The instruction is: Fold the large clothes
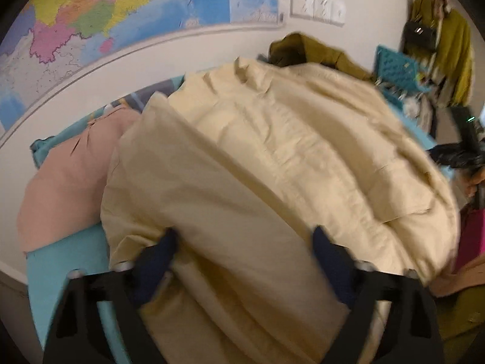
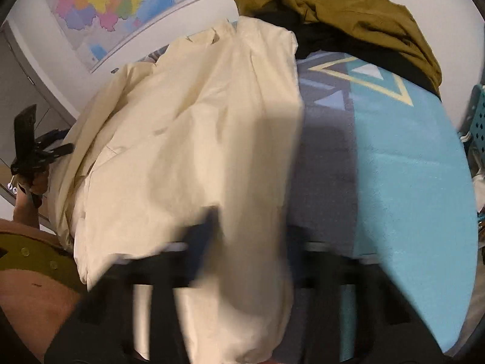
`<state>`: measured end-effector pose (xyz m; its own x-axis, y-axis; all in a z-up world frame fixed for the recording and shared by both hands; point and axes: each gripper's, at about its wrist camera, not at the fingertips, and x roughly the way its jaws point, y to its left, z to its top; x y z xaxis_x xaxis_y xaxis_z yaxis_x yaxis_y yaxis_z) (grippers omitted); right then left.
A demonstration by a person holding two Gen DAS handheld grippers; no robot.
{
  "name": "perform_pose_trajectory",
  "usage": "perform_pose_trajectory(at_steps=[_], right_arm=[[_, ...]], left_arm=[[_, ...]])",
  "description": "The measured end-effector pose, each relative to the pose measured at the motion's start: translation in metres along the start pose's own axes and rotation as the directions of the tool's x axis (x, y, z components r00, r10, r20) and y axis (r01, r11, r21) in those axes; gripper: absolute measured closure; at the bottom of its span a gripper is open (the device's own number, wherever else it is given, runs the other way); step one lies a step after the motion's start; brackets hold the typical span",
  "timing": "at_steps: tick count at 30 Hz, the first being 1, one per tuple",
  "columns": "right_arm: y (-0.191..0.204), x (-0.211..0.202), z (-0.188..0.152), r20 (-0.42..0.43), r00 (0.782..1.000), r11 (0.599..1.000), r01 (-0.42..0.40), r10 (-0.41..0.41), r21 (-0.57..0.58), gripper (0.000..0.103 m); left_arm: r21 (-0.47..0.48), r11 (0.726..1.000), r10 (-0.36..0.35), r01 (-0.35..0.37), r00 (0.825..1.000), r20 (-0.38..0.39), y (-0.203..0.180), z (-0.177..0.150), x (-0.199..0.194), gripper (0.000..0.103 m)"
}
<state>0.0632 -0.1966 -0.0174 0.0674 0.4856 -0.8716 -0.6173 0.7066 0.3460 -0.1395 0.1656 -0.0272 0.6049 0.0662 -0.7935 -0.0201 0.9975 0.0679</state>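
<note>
Left gripper: jaws wide apart, cream jacket bulging between them, no clamp. Right gripper: blurred, cream fabric draped between its fingers; clamped or not, cannot tell.

Risk, as judgement: puffy fabric slips from open left jaws, fold springs back; right-side flap sags if grip is loose (blur suggests fast motion).

Jacket lies bunched on blue patterned mat, directly ahead of both grippers. Farther: pink garment beside it, olive garment at far edge.

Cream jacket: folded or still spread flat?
Partly folded: the cream jacket has one side lapped over its middle, bulky and uneven, with fabric between the left gripper fingers.
</note>
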Motion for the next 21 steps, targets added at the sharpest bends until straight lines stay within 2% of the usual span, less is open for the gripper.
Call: perform_pose_trajectory(at_steps=[1,2,3,4,6,8,10,12,13,14,15,16,17,18,19,20,21], right_arm=[[0.0,-0.008,0.004,0.024,1.0,1.0,0.008,-0.008,-0.006,0.097],[0.0,-0.019,0.01,0.054,0.998,1.0,0.012,-0.012,-0.005,0.098],[-0.001,-0.031,0.016,0.083,0.996,0.999,0.032,-0.031,-0.015,0.099],[0.0,-0.048,0.025,0.125,0.99,0.997,0.069,-0.065,-0.028,0.099],[0.003,-0.074,0.045,0.188,0.975,0.99,0.131,-0.12,-0.047,0.1],[0.001,-0.106,0.071,0.263,0.942,0.97,0.232,-0.206,-0.071,0.1],[-0.002,-0.118,0.094,0.301,0.907,0.935,0.338,-0.294,-0.104,0.1],[-0.013,-0.109,0.105,0.283,0.895,0.916,0.387,-0.345,-0.109,0.098],[-0.024,-0.096,0.108,0.25,0.899,0.914,0.393,-0.36,-0.098,0.098],[-0.03,-0.085,0.109,0.225,0.9,0.912,0.4,-0.372,-0.094,0.097],[-0.038,-0.067,0.106,0.183,0.892,0.896,0.434,-0.413,-0.098,0.092],[-0.044,-0.056,0.103,0.156,0.889,0.89,0.446,-0.43,-0.089,0.09],[-0.055,-0.042,0.096,0.117,0.895,0.897,0.438,-0.43,-0.055,0.085],[-0.067,-0.029,0.089,0.07,0.901,0.902,0.431,-0.428,-0.02,0.079],[-0.074,-0.025,0.082,0.05,0.89,0.891,0.454,-0.453,0.009,0.071],[-0.075,-0.026,0.077,0.047,0.878,0.879,0.476,-0.477,0.032,0.059],[-0.071,-0.033,0.076,0.073,0.87,0.873,0.485,-0.487,0.045,0.053]], left_arm=[[-0.001,1.0,0.018,-0.018,1.0,-0.008,0.002,0.001,0.003,0.065],[-0.013,0.999,0.033,-0.033,0.999,-0.008,0.006,0.003,0.003,0.076],[-0.038,0.998,0.052,-0.052,0.999,-0.001,0.013,0.008,0.001,0.095],[-0.058,0.997,0.06,-0.059,0.998,0.012,0.02,0.011,-0.005,0.101],[-0.11,0.99,0.091,-0.084,0.994,0.061,0.038,0.021,-0.022,0.101],[-0.161,0.977,0.155,-0.137,0.982,0.109,0.061,0.032,-0.042,0.101],[-0.196,0.955,0.251,-0.221,0.957,0.142,0.084,0.04,-0.058,0.101],[-0.225,0.915,0.367,-0.334,0.921,0.127,0.112,0.04,-0.059,0.101],[-0.225,0.908,0.384,-0.353,0.916,0.114,0.123,0.037,-0.057,0.1],[-0.218,0.893,0.419,-0.394,0.904,0.085,0.135,0.032,-0.049,0.099],[-0.21,0.868,0.467,-0.45,0.883,0.039,0.146,0.025,-0.039,0.097],[-0.177,0.832,0.528,-0.527,0.848,-0.045,0.158,0.015,-0.02,0.089],[-0.139,0.793,0.582,-0.594,0.805,-0.116,0.166,0.006,-0.002,0.082],[-0.117,0.757,0.624,-0.642,0.765,-0.157,0.17,0.0,0.009,0.066],[-0.071,0.724,0.666,-0.687,0.721,-0.191,0.172,-0.007,0.023,0.063],[-0.06,0.718,0.674,-0.693,0.714,-0.189,0.17,-0.009,0.025,0.063],[-0.087,0.71,0.679,-0.699,0.712,-0.177,0.169,-0.007,0.021,0.059]])
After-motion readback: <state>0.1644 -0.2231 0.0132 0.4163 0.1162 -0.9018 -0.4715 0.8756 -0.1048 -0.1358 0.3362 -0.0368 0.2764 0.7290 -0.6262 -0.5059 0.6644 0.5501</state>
